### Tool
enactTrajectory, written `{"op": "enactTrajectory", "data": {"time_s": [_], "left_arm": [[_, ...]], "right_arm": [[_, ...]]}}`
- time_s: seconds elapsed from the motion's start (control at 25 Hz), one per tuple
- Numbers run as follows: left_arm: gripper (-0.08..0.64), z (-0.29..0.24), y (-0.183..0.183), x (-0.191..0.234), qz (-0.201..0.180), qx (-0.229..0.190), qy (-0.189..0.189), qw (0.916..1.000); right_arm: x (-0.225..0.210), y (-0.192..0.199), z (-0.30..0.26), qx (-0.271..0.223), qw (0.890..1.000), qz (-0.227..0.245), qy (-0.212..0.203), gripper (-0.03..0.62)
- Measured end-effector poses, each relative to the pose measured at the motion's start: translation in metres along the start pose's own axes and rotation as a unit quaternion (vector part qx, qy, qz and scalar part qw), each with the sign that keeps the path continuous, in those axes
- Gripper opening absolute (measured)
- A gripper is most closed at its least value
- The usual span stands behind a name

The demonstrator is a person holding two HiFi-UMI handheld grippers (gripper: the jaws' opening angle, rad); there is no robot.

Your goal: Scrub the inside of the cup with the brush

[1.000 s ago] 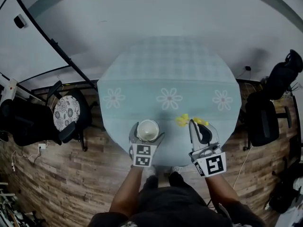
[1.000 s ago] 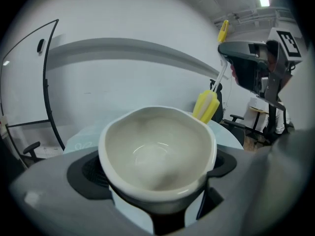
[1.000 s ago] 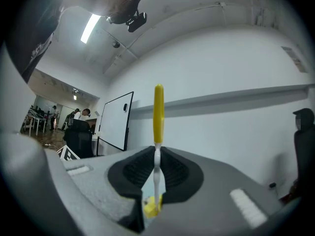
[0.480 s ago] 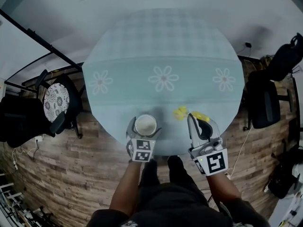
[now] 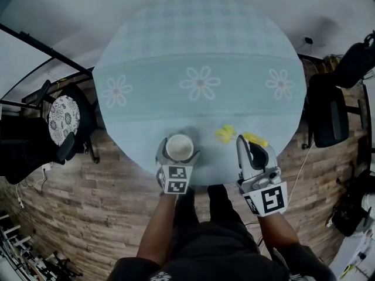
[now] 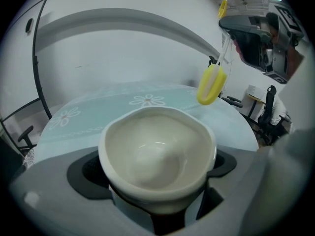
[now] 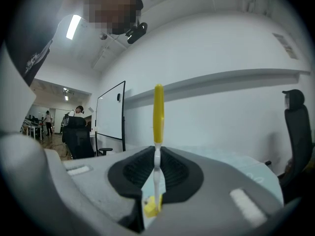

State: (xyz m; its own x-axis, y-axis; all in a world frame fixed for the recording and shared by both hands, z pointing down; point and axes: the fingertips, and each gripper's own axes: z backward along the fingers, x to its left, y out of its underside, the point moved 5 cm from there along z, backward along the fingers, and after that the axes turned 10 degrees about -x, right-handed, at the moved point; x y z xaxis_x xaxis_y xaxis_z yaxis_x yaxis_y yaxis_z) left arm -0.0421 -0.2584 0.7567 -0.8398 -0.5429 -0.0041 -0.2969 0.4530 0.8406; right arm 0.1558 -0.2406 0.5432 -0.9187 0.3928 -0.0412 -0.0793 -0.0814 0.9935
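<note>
A white cup stands upright between the jaws of my left gripper, near the front edge of the round table. The left gripper view looks down into the cup, which holds nothing, with the left gripper shut on its sides. My right gripper, to the cup's right, is shut on a yellow and white brush. In the right gripper view the thin brush handle stands up from between the pads of the gripper. The brush's yellow head hangs to the right of and above the cup, apart from it.
A pale blue cloth with daisy prints covers the table. A black office chair stands at the right and a patterned chair at the left, both on wooden floor. A whiteboard and distant people show in the right gripper view.
The head view has shifted, so the table sits higher in the frame. Both grippers stay by the table's front edge, still holding the cup and the brush.
</note>
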Motion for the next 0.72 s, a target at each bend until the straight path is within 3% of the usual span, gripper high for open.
{"op": "enactTrajectory", "data": {"time_s": [0.2,0.72], "left_arm": [[0.568,-0.005,0.011,-0.004,0.006,0.011,0.004,0.9999],[0.571,-0.006,0.016,-0.002,0.011,-0.007,0.013,0.9998]], "right_arm": [[0.003,-0.002,-0.002,-0.001,1.000,-0.001,-0.003,0.038],[0.014,-0.006,-0.009,-0.005,1.000,0.000,-0.012,0.038]]}}
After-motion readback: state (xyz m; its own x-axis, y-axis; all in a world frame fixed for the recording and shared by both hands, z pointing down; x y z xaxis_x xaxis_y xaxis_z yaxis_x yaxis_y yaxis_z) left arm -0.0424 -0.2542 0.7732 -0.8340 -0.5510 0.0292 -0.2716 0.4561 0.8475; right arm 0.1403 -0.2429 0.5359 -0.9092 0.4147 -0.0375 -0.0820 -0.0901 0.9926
